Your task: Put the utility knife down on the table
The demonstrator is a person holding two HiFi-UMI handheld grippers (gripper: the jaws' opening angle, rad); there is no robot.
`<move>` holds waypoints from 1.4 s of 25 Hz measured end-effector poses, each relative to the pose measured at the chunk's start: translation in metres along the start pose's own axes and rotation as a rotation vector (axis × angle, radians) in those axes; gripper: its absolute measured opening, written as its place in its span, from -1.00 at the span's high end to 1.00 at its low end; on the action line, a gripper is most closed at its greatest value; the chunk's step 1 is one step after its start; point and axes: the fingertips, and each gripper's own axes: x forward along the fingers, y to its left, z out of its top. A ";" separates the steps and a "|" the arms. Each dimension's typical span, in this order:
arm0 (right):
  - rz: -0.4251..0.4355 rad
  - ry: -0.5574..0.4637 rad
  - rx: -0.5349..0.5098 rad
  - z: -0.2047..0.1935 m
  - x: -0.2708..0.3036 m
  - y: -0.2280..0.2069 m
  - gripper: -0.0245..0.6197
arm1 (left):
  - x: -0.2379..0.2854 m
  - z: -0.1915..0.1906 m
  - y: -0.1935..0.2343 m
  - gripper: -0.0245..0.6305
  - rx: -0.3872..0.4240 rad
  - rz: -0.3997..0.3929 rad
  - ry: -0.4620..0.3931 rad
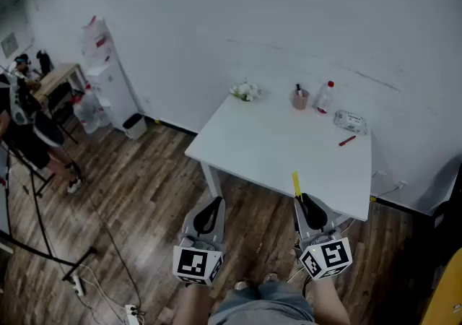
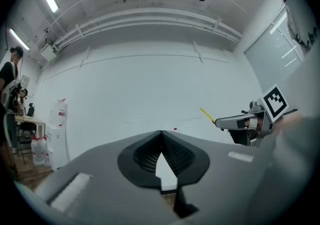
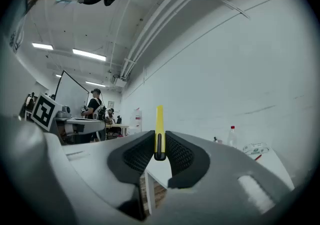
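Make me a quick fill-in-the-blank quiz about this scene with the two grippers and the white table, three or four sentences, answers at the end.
1. The utility knife is clamped in the person's ___ gripper.
2. The knife's body is ___ in colour.
3. The left gripper is shut and holds ___.
4. The pen lying on the table beside the packet of wipes is ___.
Missing words: right, yellow, nothing, red.

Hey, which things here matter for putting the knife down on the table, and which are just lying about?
For the job:
utility knife, clamped in the right gripper
white table

Lying about:
flowers
pen cup
red-capped bottle
wipes pack
red pen
left gripper, shut and empty
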 end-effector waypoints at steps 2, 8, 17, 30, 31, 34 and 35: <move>-0.001 0.000 -0.003 0.001 0.001 0.000 0.72 | 0.001 -0.004 0.001 0.90 0.001 -0.004 -0.003; -0.012 0.003 -0.014 0.002 0.006 0.003 0.72 | 0.003 -0.006 0.006 0.90 0.000 -0.012 -0.009; -0.042 -0.005 -0.001 -0.002 0.011 0.009 0.72 | 0.003 -0.013 0.019 0.90 -0.008 -0.028 -0.007; -0.007 0.004 0.029 -0.014 0.063 -0.010 0.72 | 0.039 -0.027 0.048 0.90 -0.009 0.000 0.010; 0.000 0.003 0.032 -0.014 0.070 -0.014 0.72 | 0.046 -0.026 0.052 0.90 -0.008 0.006 0.010; 0.020 -0.005 0.033 -0.011 0.096 -0.024 0.72 | 0.067 -0.023 0.065 0.90 0.000 0.022 0.004; 0.027 -0.007 0.029 -0.010 0.105 -0.027 0.72 | 0.074 -0.023 0.069 0.90 0.002 0.026 0.000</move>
